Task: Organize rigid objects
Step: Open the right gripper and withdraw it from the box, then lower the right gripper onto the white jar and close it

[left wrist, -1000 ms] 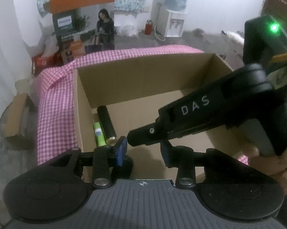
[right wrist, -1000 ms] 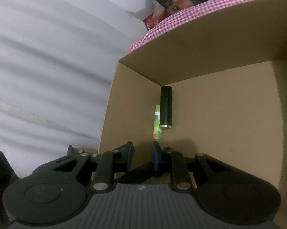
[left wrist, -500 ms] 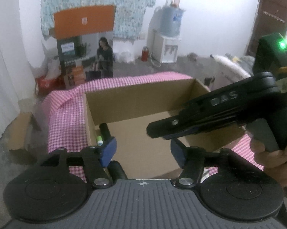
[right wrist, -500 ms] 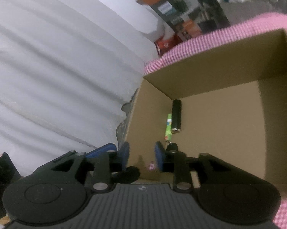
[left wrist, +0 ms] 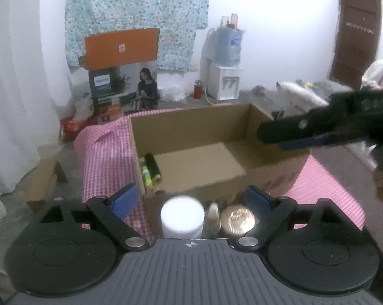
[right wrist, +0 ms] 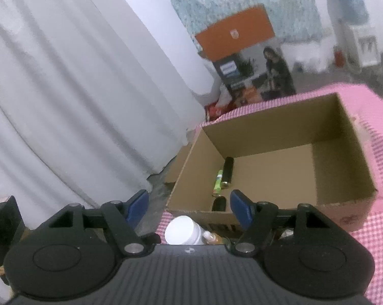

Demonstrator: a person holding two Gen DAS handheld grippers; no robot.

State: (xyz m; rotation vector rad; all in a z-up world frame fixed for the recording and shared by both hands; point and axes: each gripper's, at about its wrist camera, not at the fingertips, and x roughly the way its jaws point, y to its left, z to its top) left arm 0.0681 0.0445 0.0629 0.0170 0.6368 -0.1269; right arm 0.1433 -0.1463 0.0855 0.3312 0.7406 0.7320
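An open cardboard box [left wrist: 272, 170] [right wrist: 344, 195] sits on the pink checked cloth. Inside, along its left wall, lie a black cylinder [left wrist: 151, 164] [right wrist: 227, 169], a green tube [left wrist: 146, 175] [right wrist: 218, 181] and another dark cylinder [right wrist: 218, 204]. In front of the box stand a white-lidded jar [left wrist: 182, 216] [right wrist: 182, 230], a small bottle [left wrist: 213, 217] [right wrist: 210, 237] and a gold-lidded jar [left wrist: 237, 219]. My left gripper [left wrist: 192, 200] is open and empty above these. My right gripper [right wrist: 188, 204] is open and empty; it also shows in the left wrist view [left wrist: 326, 129] over the box's right side.
The pink checked cloth [left wrist: 104, 157] [right wrist: 379, 239] covers the table. White curtains [right wrist: 76, 101] hang at the left. An orange and printed carton [left wrist: 121, 71], a water dispenser [left wrist: 225, 76] and a brown door [left wrist: 354, 43] stand beyond.
Both grippers have pulled back and up out of the box and opened wide. A dark cylinder now lies in the box's near-left corner. The jars in front have come into view.
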